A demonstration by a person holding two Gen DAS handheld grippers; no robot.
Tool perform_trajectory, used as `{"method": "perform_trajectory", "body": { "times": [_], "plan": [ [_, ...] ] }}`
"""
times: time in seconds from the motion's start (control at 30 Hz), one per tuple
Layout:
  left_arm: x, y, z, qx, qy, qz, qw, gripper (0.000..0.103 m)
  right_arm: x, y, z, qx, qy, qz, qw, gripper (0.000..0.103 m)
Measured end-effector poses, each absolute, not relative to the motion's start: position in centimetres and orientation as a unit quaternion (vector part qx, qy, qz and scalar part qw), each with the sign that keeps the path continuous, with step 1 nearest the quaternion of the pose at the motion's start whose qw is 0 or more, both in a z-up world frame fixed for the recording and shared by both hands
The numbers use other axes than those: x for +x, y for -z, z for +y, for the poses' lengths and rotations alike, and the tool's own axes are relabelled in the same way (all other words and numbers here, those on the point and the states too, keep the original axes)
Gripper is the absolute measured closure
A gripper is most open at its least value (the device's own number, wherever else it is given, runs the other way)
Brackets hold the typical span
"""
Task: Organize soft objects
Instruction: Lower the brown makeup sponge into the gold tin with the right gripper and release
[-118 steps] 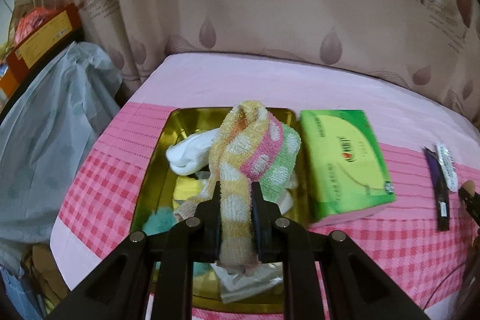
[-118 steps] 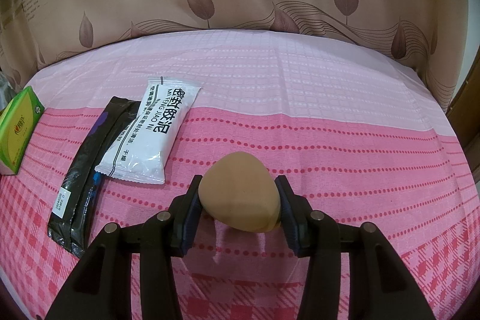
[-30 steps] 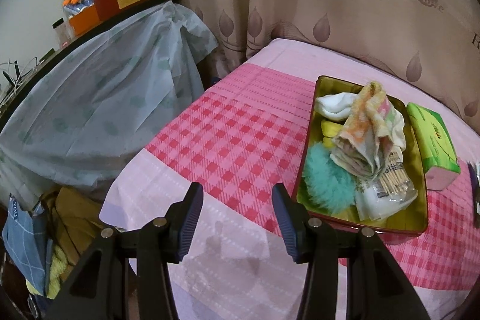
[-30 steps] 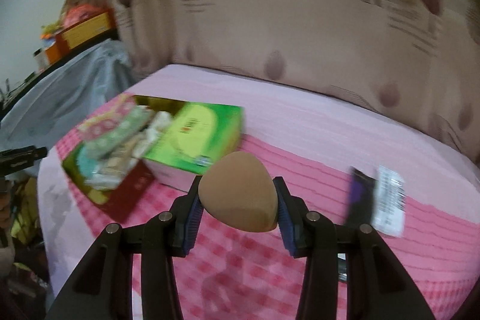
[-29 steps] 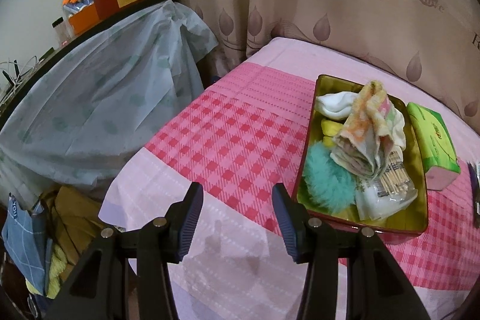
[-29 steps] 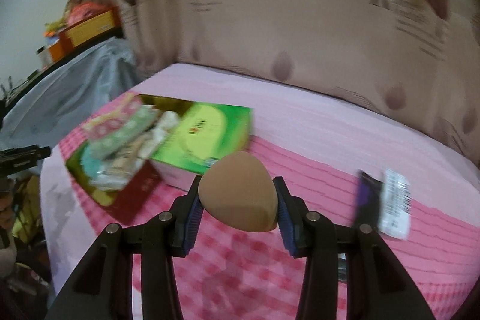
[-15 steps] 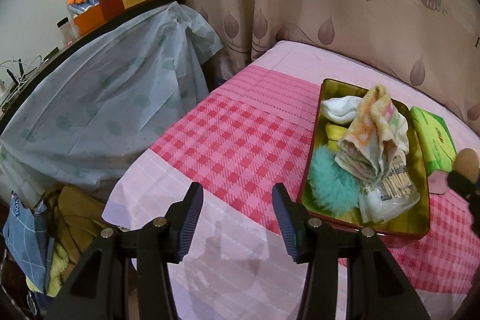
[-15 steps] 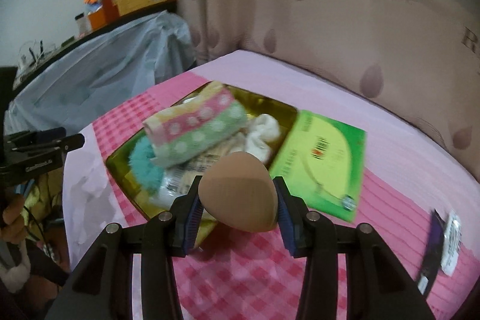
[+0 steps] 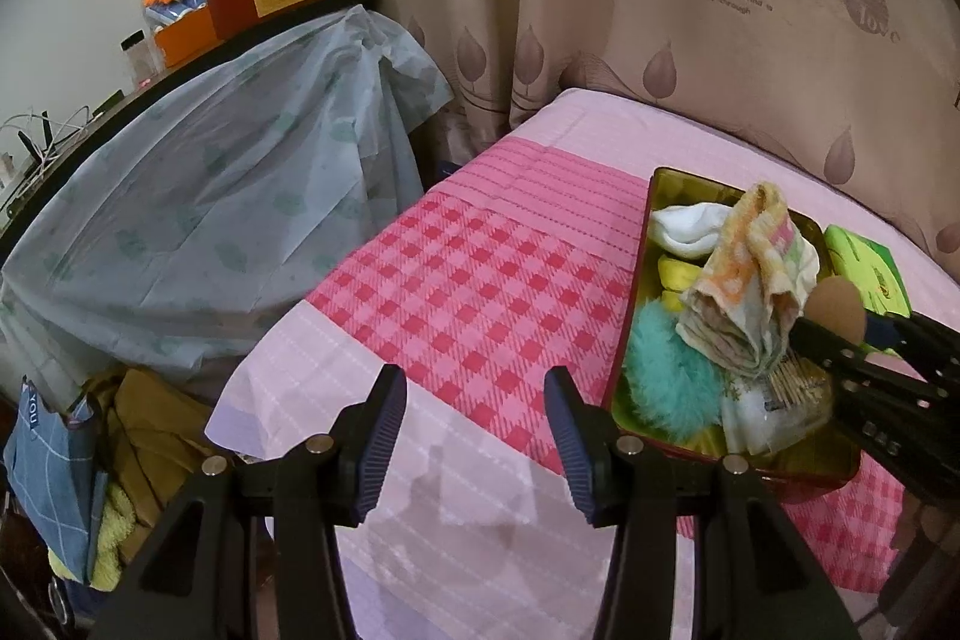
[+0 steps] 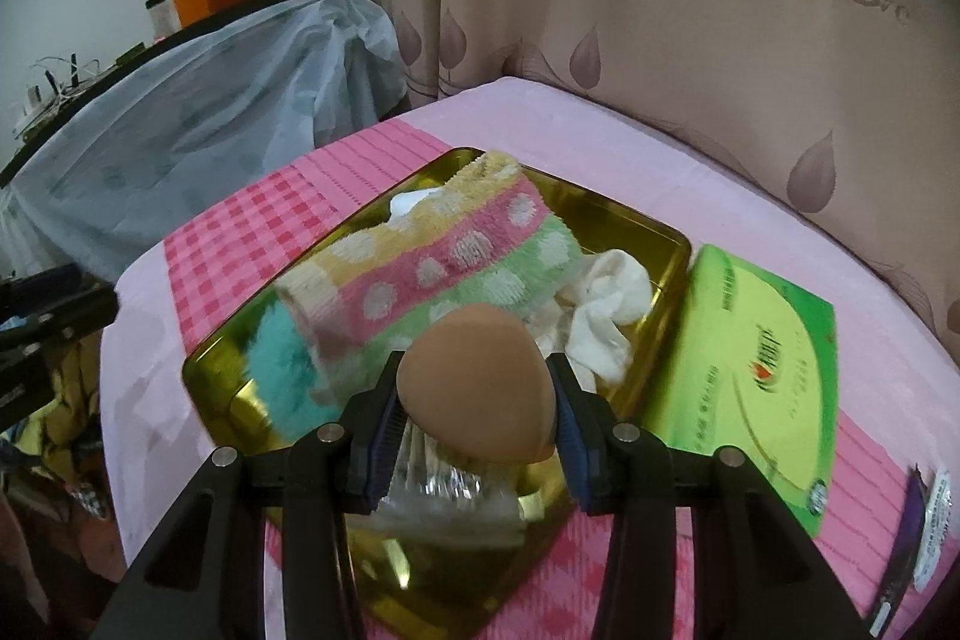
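Note:
A tan egg-shaped sponge (image 10: 477, 382) sits clamped between the blue pads of my right gripper (image 10: 475, 415), held above the near end of a gold tray (image 10: 630, 229). In the tray lie a striped dotted towel (image 10: 444, 262), a teal puff (image 10: 282, 364), a white sock (image 10: 606, 310) and a clear plastic packet (image 10: 444, 484). In the left wrist view the same tray (image 9: 798, 475) is at the right, with the sponge (image 9: 835, 309) and right gripper over its right side. My left gripper (image 9: 474, 436) stands open and empty over the pink cloth, left of the tray.
A green tissue pack (image 10: 756, 370) lies against the tray's right side, and two flat sachets (image 10: 918, 538) lie further right. A draped blue-grey cover (image 9: 210, 220) and boxes fill the left. A leaf-print curtain (image 9: 690, 10) hangs behind. Clothes (image 9: 90, 460) pile below the table's left edge.
My right gripper has swept left with the sponge, from beside the tissue pack to above the tray, and now shows in the left wrist view. The left gripper has stayed put.

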State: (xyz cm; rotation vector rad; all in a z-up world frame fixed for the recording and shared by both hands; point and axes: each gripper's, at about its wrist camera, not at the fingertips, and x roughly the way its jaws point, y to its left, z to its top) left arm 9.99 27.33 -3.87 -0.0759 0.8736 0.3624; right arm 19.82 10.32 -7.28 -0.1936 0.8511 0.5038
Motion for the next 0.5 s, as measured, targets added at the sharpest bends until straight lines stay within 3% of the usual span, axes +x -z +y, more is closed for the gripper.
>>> {"method": "perform_trajectory", "body": {
  "times": [0.5],
  "plan": [
    [9.8, 3.8, 27.8, -0.042, -0.185, 0.413, 0.89, 0.054, 20.9, 8.4, 12.6, -0.088, -0.248, 0.418, 0.869, 0.057]
  ]
}}
